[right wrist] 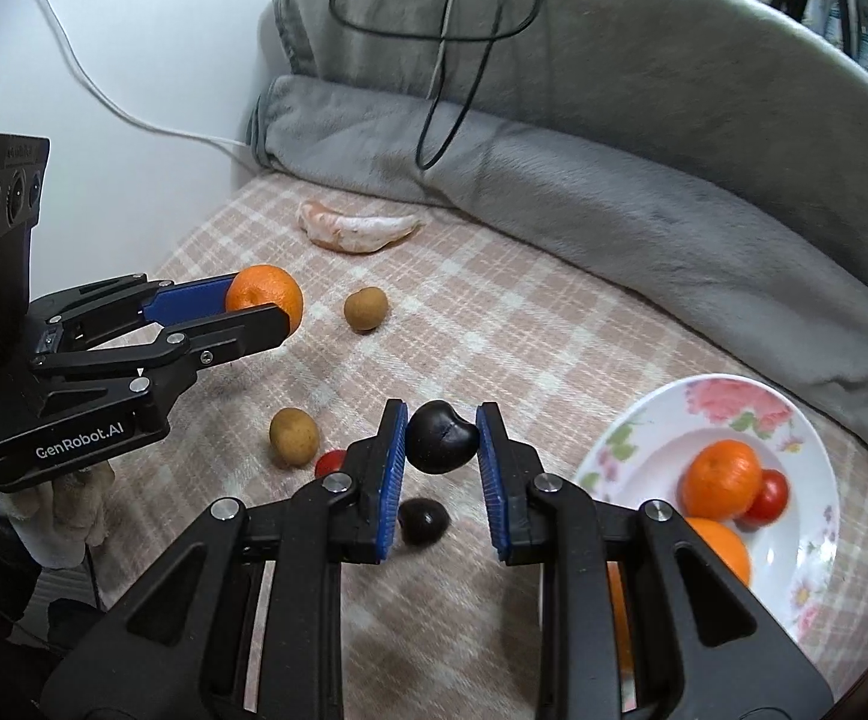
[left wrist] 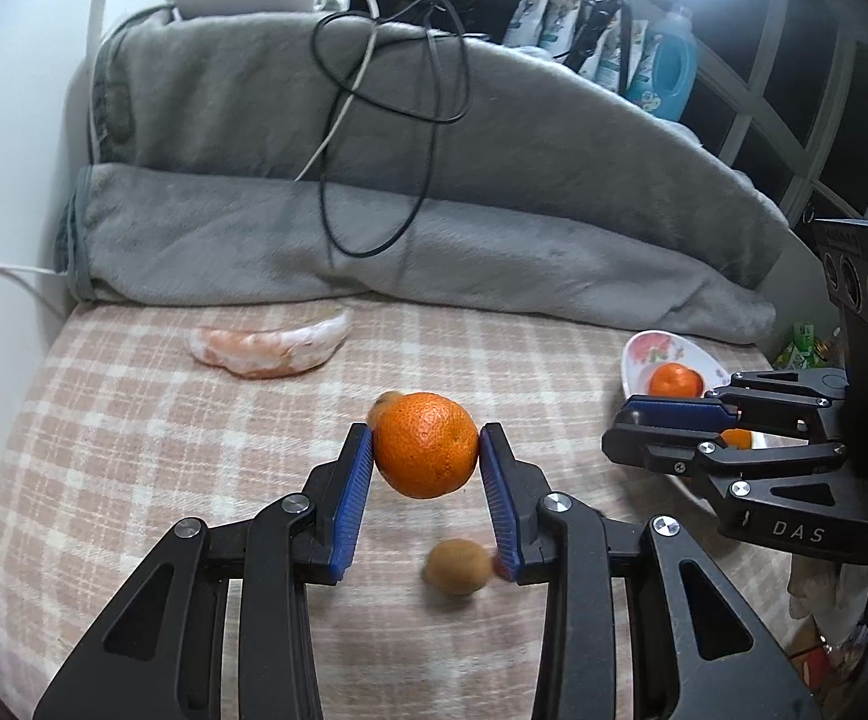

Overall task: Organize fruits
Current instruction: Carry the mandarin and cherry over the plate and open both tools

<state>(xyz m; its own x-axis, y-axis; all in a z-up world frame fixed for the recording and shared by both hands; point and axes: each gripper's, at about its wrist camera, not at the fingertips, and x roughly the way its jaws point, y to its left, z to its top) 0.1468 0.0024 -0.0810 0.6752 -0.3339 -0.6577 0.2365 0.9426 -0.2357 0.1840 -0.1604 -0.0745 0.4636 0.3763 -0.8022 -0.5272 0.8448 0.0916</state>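
Both grippers loaded above the checked cloth
Left gripper [left wrist: 425, 447] clamped a round orange mandarin [left wrist: 426, 444]; right gripper [right wrist: 441, 438] clamped a dark plum [right wrist: 438, 437] — flowered white plate [right wrist: 643, 438] lay rightward, nearer the right.

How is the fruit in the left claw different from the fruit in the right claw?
The orange in the left claw is bright, round and larger; the dark fruit in the right claw is nearly black, smaller and lobed. Both are pinched between blue pads, lifted off the checked cloth.
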